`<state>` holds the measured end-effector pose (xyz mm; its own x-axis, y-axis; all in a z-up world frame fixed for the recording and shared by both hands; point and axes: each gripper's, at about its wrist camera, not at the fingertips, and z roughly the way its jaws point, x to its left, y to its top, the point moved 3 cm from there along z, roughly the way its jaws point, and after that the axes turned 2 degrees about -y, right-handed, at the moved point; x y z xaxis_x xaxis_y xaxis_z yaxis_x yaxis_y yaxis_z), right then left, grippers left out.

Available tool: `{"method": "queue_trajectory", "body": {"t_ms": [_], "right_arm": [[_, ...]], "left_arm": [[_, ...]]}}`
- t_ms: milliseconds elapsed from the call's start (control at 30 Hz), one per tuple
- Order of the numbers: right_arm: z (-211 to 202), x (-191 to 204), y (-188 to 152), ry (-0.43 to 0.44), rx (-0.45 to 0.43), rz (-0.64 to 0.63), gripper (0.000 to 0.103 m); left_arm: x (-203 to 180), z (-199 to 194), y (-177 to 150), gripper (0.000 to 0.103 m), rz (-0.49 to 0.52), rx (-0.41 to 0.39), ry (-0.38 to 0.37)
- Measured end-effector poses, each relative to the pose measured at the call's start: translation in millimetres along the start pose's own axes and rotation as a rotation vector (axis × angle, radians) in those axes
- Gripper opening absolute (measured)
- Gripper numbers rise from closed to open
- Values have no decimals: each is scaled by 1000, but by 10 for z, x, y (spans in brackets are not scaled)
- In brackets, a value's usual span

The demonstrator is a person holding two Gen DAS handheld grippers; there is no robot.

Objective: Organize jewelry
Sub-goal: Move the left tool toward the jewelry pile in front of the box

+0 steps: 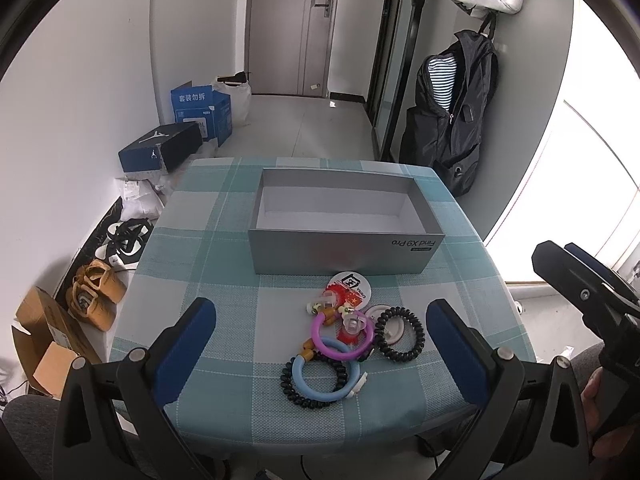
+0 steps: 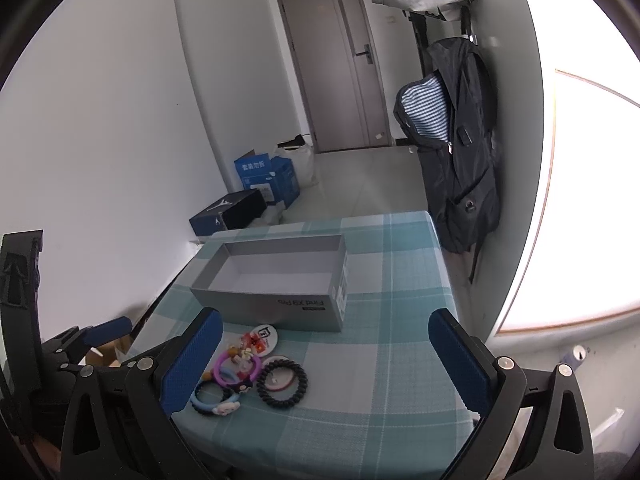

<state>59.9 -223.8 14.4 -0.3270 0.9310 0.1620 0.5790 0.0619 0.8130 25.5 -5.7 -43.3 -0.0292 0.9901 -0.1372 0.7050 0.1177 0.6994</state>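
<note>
While both grippers are hovering over the near edge of the table (image 1: 224, 240), nothing is being held yet. The left gripper (image 1: 320, 336) is sitting w/ jaws spread wide, empty, its blue pads (image 1: 188, 344) framing the jewelry pile from either side, well apart from it. The right gripper (image 2: 324, 356) is likewise gaping wide & empty, its left pad (image 2: 192, 360) overlapping the pile's left edge in the right wrist view; contact can't be told.

The pile is lying on the teal plaid cloth, just in front of the grey box (image 1: 344, 252). The box is sitting open-topped, nothing visible inside, w/ "Find X9 Pro" printed upside down on its near wall. In the pile: a purple ring (image 1: 320, 344) is overlapping a light blue ring (image 1: 316, 388), which is resting on a black coil hair tie (image 1: 292, 392). A 2nd black coil tie (image 1: 400, 334) is lying to the right, over a white disc. A round white badge (image 1: 352, 282) is sitting nearest the box, w/ a red charm (image 1: 340, 296) touching it.

Off the table: a black backpack (image 1: 452, 120) is hanging on the right wall, shoe boxes (image 1: 160, 148) are lying on the floor at left.
</note>
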Motion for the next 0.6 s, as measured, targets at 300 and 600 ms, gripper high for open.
{"method": "queue_trajectory", "body": {"t_ms": [300,600], "right_arm": [[16,-28,9,-10,13,10,103],[86,-139,-23,-64,47,28,103]], "left_arm": [[-12,48,-16,102,7,27,-10],[41,194,-173,102,43,112,-5]]}}
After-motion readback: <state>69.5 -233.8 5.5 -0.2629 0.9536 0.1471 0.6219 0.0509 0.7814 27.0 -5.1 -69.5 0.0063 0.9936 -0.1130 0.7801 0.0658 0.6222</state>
